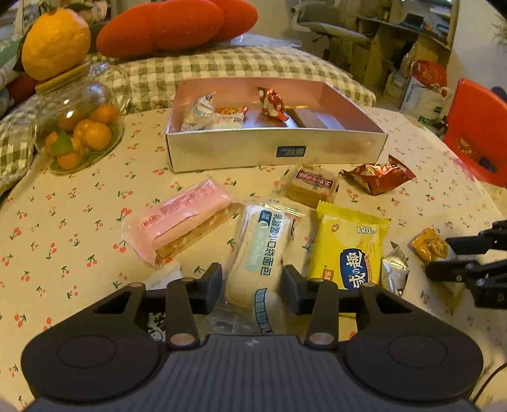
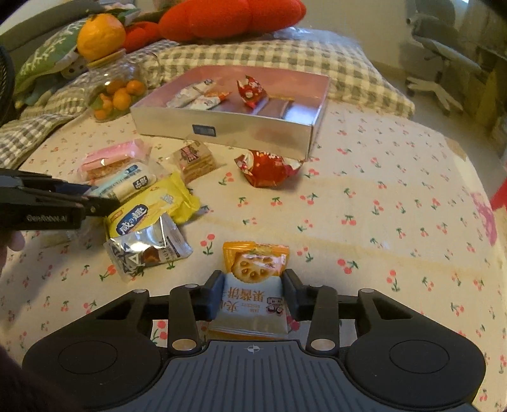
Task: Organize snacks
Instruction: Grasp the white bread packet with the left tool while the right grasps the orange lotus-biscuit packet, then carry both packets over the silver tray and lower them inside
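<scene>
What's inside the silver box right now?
The silver box holds white-wrapped snacks, a red foil packet and brown bars. Its front wall hides the nearest floor.

A cherry-print cloth covers the surface under warm, yellowish light. Behind it lie a green checked cushion and a red plush pillow. An office chair stands on the pale floor near cluttered shelves.

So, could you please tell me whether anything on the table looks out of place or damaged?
Nothing looks damaged or spilled. Several snacks lie outside the silver box, including the pink bar and the red packet. A large orange fruit sits oddly atop the glass jar.
</scene>
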Demonstrator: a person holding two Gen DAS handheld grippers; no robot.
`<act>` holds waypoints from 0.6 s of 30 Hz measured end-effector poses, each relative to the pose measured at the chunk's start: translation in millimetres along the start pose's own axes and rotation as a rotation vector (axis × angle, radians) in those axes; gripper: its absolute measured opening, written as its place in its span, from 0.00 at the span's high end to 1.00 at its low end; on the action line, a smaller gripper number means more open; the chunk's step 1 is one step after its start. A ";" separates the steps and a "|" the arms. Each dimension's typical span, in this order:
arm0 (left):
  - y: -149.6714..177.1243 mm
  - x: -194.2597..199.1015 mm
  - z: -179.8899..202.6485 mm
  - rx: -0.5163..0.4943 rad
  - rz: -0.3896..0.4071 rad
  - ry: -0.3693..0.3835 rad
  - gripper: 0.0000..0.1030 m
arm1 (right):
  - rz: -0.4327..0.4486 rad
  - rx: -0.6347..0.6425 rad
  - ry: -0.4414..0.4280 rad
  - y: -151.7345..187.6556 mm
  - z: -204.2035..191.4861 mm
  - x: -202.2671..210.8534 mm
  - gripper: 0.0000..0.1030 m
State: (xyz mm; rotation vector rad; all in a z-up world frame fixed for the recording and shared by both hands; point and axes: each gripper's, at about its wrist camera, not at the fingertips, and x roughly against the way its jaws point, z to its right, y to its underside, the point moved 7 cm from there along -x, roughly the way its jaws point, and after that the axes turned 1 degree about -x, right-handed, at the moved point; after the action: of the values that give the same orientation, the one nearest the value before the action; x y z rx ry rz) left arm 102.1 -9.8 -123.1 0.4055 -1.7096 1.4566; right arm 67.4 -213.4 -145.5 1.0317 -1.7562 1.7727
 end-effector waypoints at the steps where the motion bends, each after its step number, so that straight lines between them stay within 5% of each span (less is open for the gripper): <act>1: 0.3 0.0 1.3 -0.017 0.005 -0.006 0.59 | 0.005 0.002 -0.002 0.5 -0.1 0.2 0.60; 10: -0.9 -2.5 0.4 -0.025 0.022 -0.020 0.53 | 0.019 0.016 0.005 2.6 0.9 1.4 0.55; 18: -3.2 -1.7 -0.6 -0.001 0.013 -0.018 0.68 | 0.019 0.022 0.005 2.2 -0.1 1.2 0.57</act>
State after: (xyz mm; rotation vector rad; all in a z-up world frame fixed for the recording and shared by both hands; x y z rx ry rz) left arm 105.6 -10.6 -122.3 0.4089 -1.7297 1.4651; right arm 64.9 -213.7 -146.1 1.0220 -1.7529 1.8087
